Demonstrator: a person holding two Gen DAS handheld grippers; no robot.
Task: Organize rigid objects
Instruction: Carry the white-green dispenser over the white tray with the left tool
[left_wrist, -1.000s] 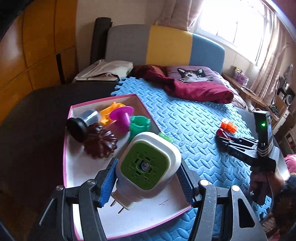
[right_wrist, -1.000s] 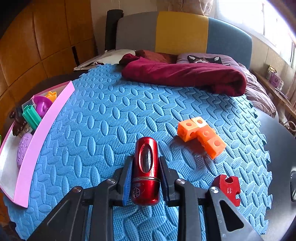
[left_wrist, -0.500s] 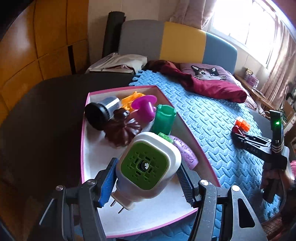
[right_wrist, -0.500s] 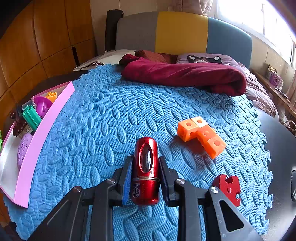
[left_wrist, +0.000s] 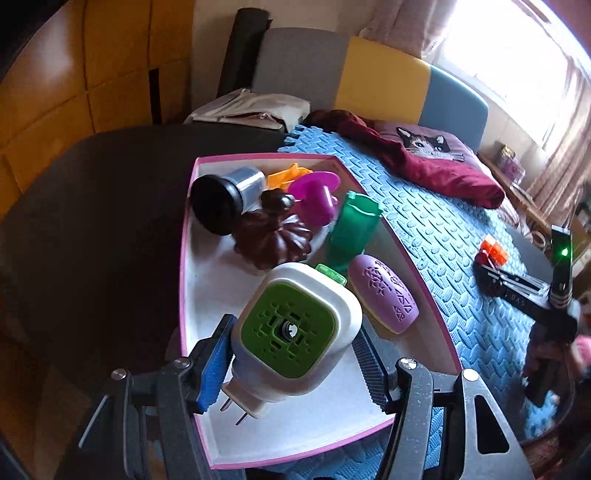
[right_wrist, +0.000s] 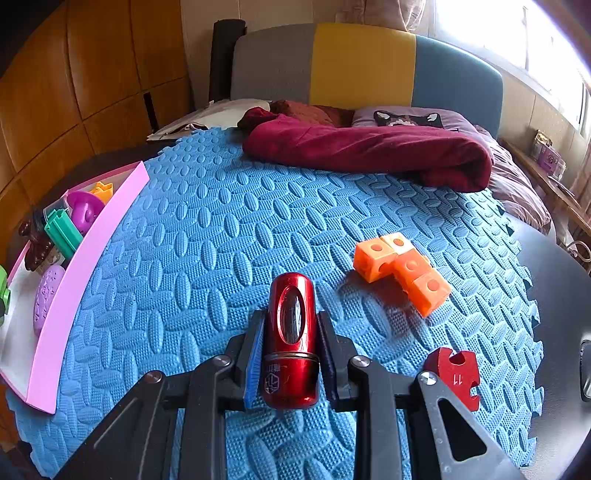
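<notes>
My left gripper is shut on a white plug-in device with a green grille, held over the near half of the pink-rimmed tray. In the tray lie a purple oval piece, a green cup, a brown fluted mould, a magenta mushroom-shaped toy, an orange piece and a black-and-silver cylinder. My right gripper is shut on a red metal cylinder just above the blue foam mat. Orange cubes and a red puzzle-shaped piece lie to its right.
A maroon blanket and a cat-print pillow lie at the far end of the mat, before a grey, yellow and blue headboard. Dark tabletop surrounds the tray's left side. The tray borders the mat's left edge.
The left gripper has carried the plug-in device leftward and lower over the tray, and the purple oval piece has come into view. The right gripper and red cylinder have stayed still.
</notes>
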